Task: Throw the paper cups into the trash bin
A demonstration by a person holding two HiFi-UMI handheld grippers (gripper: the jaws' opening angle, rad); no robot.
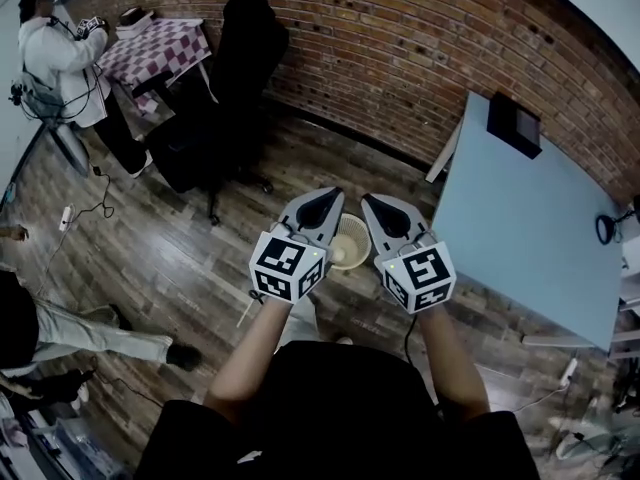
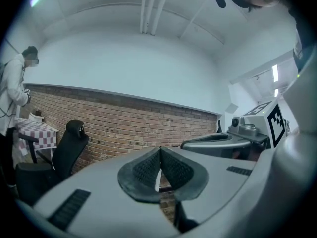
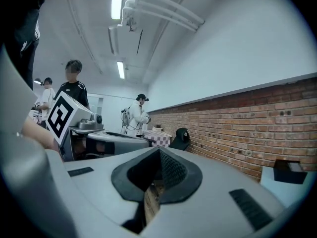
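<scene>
In the head view a beige mesh trash bin (image 1: pixel 350 246) stands on the wooden floor, right below and between my two grippers. My left gripper (image 1: pixel 334 194) and right gripper (image 1: pixel 367 200) are held side by side and level, their tips close together above the bin's far rim. In the left gripper view the left gripper (image 2: pixel 160 148) has its pads meeting with nothing between them. The right gripper (image 3: pixel 159 151) is shut as well and holds nothing. No paper cup shows in any view.
A black office chair (image 1: pixel 228 78) stands by the brick wall (image 1: pixel 400 38) ahead. A light blue table (image 1: pixel 530 218) with a black box (image 1: pixel 514 123) is at the right. A checked table (image 1: pixel 160 46) and a standing person (image 1: pixel 60 58) are far left.
</scene>
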